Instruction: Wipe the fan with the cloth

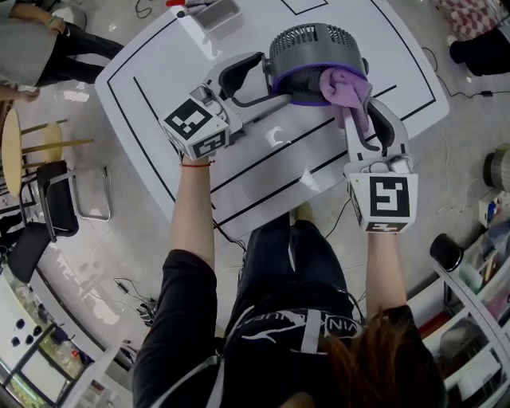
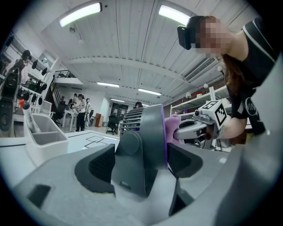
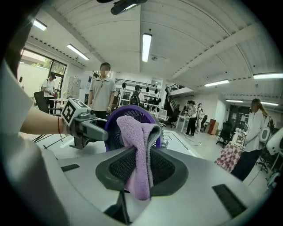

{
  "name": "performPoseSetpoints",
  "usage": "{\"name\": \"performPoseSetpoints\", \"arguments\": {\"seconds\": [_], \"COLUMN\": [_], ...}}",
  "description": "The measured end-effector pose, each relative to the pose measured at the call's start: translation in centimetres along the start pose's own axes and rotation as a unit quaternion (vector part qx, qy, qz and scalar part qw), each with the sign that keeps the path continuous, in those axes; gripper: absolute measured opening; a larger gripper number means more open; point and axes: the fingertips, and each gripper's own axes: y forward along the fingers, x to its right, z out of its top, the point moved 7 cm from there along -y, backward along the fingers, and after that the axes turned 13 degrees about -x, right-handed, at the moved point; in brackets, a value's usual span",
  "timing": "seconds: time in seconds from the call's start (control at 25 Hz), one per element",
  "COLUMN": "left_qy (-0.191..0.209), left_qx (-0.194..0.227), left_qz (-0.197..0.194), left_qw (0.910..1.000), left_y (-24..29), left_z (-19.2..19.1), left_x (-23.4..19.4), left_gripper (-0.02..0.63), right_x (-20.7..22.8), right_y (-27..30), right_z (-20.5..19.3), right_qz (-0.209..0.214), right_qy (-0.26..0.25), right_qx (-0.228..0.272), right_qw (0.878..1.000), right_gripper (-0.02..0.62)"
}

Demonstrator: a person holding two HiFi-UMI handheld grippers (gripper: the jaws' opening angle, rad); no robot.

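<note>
A grey fan (image 1: 311,56) with a purple front ring stands on the white table (image 1: 159,72). My left gripper (image 1: 272,80) reaches in from the left, one finger on each side of the fan's lower body. In the left gripper view both pads (image 2: 104,165) press on the fan's grey housing (image 2: 148,128), so that gripper (image 2: 142,163) is shut on it. My right gripper (image 1: 362,103) is shut on a lilac cloth (image 1: 344,84) that lies against the purple ring. In the right gripper view the cloth (image 3: 140,141) hangs folded between the closed pads (image 3: 140,165), in front of the fan's grille (image 3: 116,132).
A white tray (image 1: 215,12) with pens sits at the table's far edge, seen also as the tray (image 2: 44,137) to the left of the fan. Chairs (image 1: 56,191) and a seated person (image 1: 32,40) are left of the table. Shelving (image 1: 470,295) stands at the right.
</note>
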Motion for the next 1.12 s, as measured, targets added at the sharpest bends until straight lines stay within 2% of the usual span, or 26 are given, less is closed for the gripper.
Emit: {"name": "performPoseSetpoints", "arguments": {"seconds": [0.32,0.68,1.12], "left_qy": [-0.002,0.005,0.031], "left_qx": [0.001,-0.009,-0.027], "left_qz": [0.001,0.005,0.016], "left_qw": [1.0,0.9999,0.999], "left_y": [-0.5,-1.1,-1.0], "left_z": [-0.1,-0.3,-0.5], "left_x": [0.1,0.6,0.8], "left_gripper": [0.355,0.299,0.298], "right_x": [-0.7,-1.8,-3.7], "right_y": [0.6,1.3,2.8], "right_z": [-0.8,-1.7,-1.0], "right_qz": [0.017,0.048,0.113], "right_qy": [0.008,0.002,-0.045], "right_qx": [-0.03,-0.064,-0.117], "right_qw": [0.999,0.997,0.986], "right_gripper": [0.09,0.089,0.089]}}
